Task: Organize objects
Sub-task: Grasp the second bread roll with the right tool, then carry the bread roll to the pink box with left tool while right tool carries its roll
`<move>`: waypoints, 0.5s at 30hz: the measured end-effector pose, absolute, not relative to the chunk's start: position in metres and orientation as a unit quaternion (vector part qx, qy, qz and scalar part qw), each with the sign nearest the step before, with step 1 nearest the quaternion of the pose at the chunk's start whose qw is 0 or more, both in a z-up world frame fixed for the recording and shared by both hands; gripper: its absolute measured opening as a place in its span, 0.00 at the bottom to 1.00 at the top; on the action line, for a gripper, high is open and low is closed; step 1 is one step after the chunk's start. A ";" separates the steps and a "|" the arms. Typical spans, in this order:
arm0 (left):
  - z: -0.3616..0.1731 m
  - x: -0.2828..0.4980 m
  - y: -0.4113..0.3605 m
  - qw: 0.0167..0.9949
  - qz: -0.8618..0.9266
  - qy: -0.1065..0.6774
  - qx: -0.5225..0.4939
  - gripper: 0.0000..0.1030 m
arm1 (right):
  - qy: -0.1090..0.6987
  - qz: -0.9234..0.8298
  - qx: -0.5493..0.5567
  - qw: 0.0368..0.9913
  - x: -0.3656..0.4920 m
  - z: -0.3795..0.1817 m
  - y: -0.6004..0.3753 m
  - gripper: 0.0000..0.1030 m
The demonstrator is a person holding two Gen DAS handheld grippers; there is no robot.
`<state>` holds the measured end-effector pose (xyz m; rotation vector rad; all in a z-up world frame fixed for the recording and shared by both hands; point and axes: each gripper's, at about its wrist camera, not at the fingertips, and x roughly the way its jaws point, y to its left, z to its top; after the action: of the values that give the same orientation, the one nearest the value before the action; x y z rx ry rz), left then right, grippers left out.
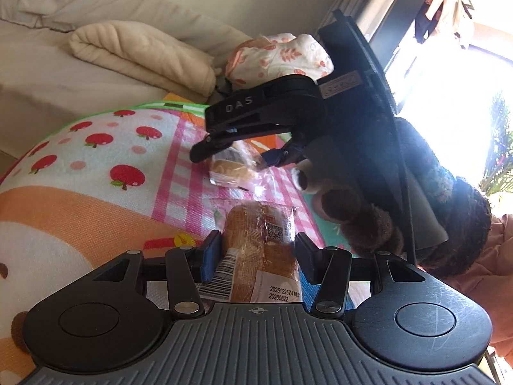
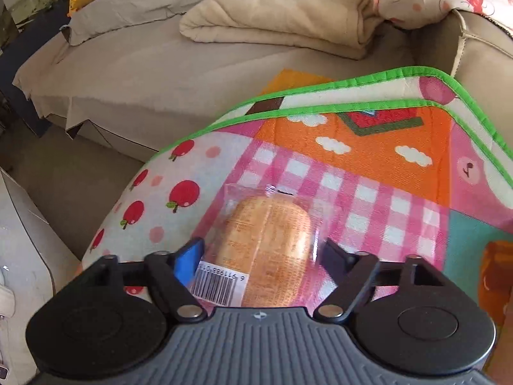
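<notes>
Left claw (image 1: 256, 252): tilted gently downward, part-way open, blue pads clamped on both sides of a bun (image 1: 259, 250), holding it.
Right claw (image 2: 261, 258): pitched steeply down over the mat (image 2: 368, 166); seen from the left wrist as a black linkage at (image 1: 234, 157), gloved hand (image 1: 368, 224) behind it.
Right claw state: about half open, fingers flanking a second bun (image 2: 269, 247); pad contact impossible to tell.
Left bun: oblong, golden-brown, in clear crinkled wrap with barcode and printed date; between the fingers, poking out past the tips.
Second bun: same shape and wrap, barcode label toward the left finger; flat on the mat, between the fingers and reaching beyond them.
Mat: soft, quilted, bright print of apples, pink gingham, orange panels, green edging.
Beyond the claws: beige sofa (image 2: 128, 73), folded cream blanket (image 2: 272, 12), floral pillow (image 1: 279, 54).
</notes>
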<state>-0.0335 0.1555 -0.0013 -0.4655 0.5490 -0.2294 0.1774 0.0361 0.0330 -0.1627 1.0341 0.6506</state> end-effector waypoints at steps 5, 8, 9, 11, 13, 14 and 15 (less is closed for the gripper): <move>0.000 -0.033 0.153 0.932 -0.109 0.271 -0.217 0.53 | 0.436 0.299 -0.086 0.844 0.138 0.063 -0.023 0.57; 0.001 -0.034 0.150 0.934 -0.105 0.272 -0.207 0.53 | 0.403 0.303 -0.100 0.858 0.098 0.079 -0.070 0.57; 0.002 -0.034 0.148 0.935 -0.104 0.273 -0.202 0.53 | 0.397 0.300 -0.102 0.862 0.086 0.082 -0.085 0.57; 0.004 -0.034 0.144 0.938 -0.099 0.275 -0.188 0.53 | 0.388 0.297 -0.099 0.867 0.055 0.085 -0.121 0.57; 0.007 -0.034 0.139 0.940 -0.092 0.279 -0.172 0.53 | 0.382 0.289 -0.095 0.873 0.028 0.085 -0.152 0.57; 0.008 -0.034 0.136 0.941 -0.089 0.281 -0.166 0.53 | 0.377 0.283 -0.095 0.877 0.013 0.085 -0.171 0.57; 0.009 -0.034 0.133 0.941 -0.088 0.286 -0.161 0.53 | 0.370 0.274 -0.097 0.882 0.001 0.084 -0.186 0.57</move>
<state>-0.0341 0.1330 0.0094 -0.3282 0.5835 -0.1801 0.0008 -0.1855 0.0839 -0.2029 0.7703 0.5705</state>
